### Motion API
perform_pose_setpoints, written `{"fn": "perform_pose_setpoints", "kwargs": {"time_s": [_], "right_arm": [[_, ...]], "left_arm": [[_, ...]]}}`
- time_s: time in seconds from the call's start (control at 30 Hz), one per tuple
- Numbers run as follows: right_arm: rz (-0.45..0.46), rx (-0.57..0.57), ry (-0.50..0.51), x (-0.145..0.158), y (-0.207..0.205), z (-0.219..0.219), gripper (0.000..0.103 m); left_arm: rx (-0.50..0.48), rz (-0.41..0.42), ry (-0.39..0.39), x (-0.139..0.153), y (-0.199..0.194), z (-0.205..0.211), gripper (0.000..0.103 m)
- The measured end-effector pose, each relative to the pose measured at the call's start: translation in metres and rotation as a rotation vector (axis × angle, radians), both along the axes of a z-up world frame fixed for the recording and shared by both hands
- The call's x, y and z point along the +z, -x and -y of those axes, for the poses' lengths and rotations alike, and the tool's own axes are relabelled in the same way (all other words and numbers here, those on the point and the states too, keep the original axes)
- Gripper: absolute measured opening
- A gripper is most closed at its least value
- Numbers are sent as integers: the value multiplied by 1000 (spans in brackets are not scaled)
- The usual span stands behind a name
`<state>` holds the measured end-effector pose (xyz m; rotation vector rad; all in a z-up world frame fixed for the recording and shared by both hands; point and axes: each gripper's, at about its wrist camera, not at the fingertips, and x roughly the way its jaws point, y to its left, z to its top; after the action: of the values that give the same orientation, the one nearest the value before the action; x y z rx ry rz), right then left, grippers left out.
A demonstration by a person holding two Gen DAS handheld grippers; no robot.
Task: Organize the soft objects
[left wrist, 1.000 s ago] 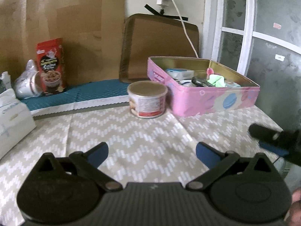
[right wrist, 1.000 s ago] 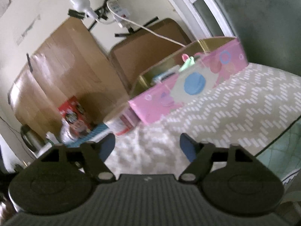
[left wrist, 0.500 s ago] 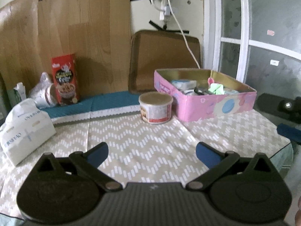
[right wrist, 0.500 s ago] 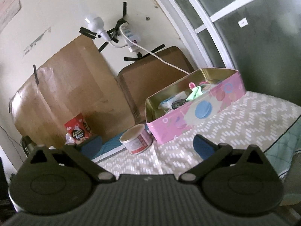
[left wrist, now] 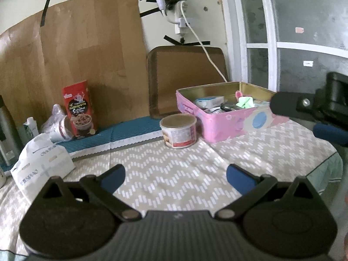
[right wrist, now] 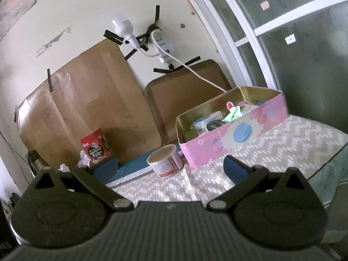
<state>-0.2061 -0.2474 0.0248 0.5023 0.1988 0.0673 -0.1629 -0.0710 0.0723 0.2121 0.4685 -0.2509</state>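
Observation:
A pink tin box [left wrist: 230, 121] stands open at the back right of the table, also in the right wrist view [right wrist: 232, 130]. It holds a green soft item [left wrist: 244, 102], a white-blue pack [left wrist: 209, 101] and a dark item. A white soft pack [left wrist: 41, 163] lies at the left. My left gripper [left wrist: 175, 176] is open and empty above the zigzag cloth, well short of the box. My right gripper [right wrist: 170, 167] is open and empty, raised near the table's right edge; its finger [left wrist: 330, 130] shows in the left wrist view.
A round can [left wrist: 178, 129] stands just left of the box. A red carton [left wrist: 79, 111] and a plastic-wrapped cup [left wrist: 58, 126] stand at the back left on a teal mat [left wrist: 121, 130]. A brown tray [left wrist: 187, 76] leans on the wall. A cable [left wrist: 206, 54] hangs down behind the box.
Both grippers have pulled back and risen, so the box and can look farther away. The right gripper has levelled out. Both stay open and empty.

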Motion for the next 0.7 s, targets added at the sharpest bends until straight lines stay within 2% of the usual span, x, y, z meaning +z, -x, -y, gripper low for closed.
{"fn": "perform_pose_setpoints", "kwargs": {"time_s": [0.33,0.7], "right_arm": [[5,-18,0,-2,2,3,103],[7,-45,-12,-4,4,7,103]], "left_arm": [[-10,10,-10,1,7,2,103],[-43,-27,-13,1,9,3,103]]}}
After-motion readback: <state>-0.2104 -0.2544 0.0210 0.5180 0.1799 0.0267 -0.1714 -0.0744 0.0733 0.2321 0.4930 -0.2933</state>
